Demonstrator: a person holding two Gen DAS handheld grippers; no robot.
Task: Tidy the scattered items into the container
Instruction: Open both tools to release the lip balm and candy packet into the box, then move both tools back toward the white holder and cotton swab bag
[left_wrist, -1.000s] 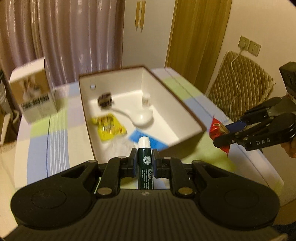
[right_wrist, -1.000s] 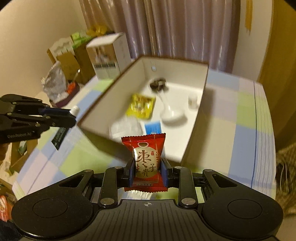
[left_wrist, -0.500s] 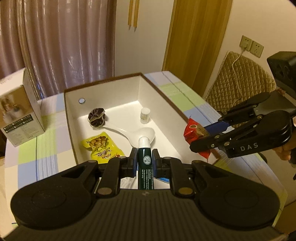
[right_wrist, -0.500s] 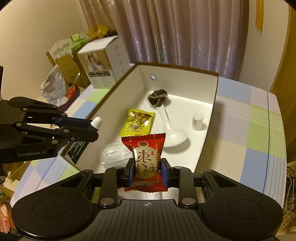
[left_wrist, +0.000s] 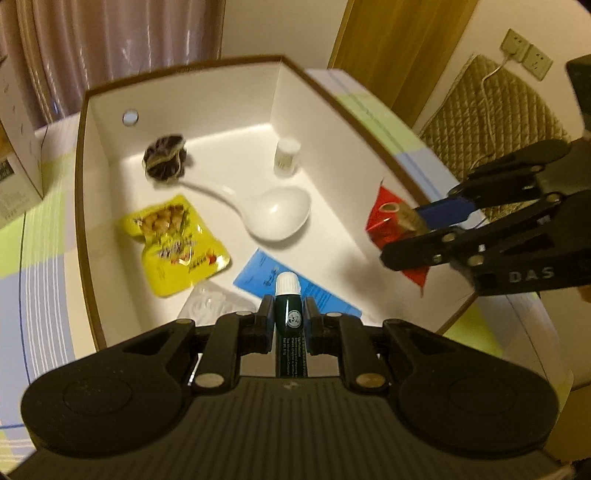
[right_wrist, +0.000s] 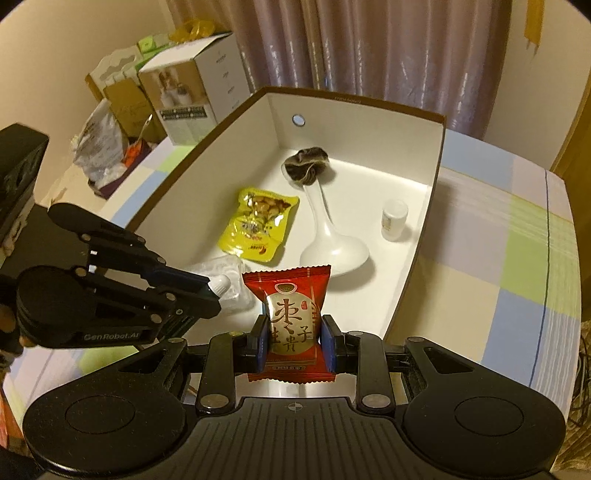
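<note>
While over box (left_wrist: 88, 206), tube (left_wrist: 290, 317) points forward.

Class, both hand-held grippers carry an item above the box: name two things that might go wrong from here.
1. The left hand-held gripper and right hand-held gripper hang close together over the box's near end; they might collide.
2. The green tube or red snack packet may drop onto the clear wrapper or blue card, piling up.

Dim warm light (fisheye-bent edges)
</note>
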